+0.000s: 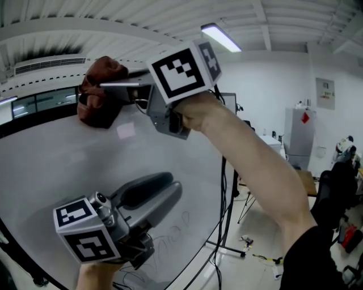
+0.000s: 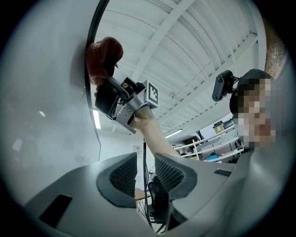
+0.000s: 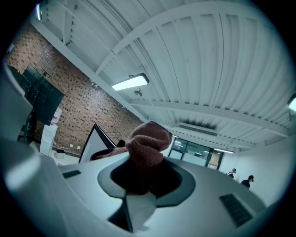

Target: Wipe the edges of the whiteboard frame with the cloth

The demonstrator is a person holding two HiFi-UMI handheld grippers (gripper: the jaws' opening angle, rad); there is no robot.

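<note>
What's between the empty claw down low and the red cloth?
Only bare whiteboard, seen in the head view, between the left claw and the cloth the right claw grips.

ribbed white ceiling (image 1: 142, 17), strip light (image 1: 221, 37), brick wall (image 3: 78, 104)

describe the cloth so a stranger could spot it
Find the big whiteboard filling the left of the head view, then follow the dark frame along its upper edge. There the tongs of the right gripper pinch a bunched reddish-brown cloth, the only soft, coloured thing there.
</note>
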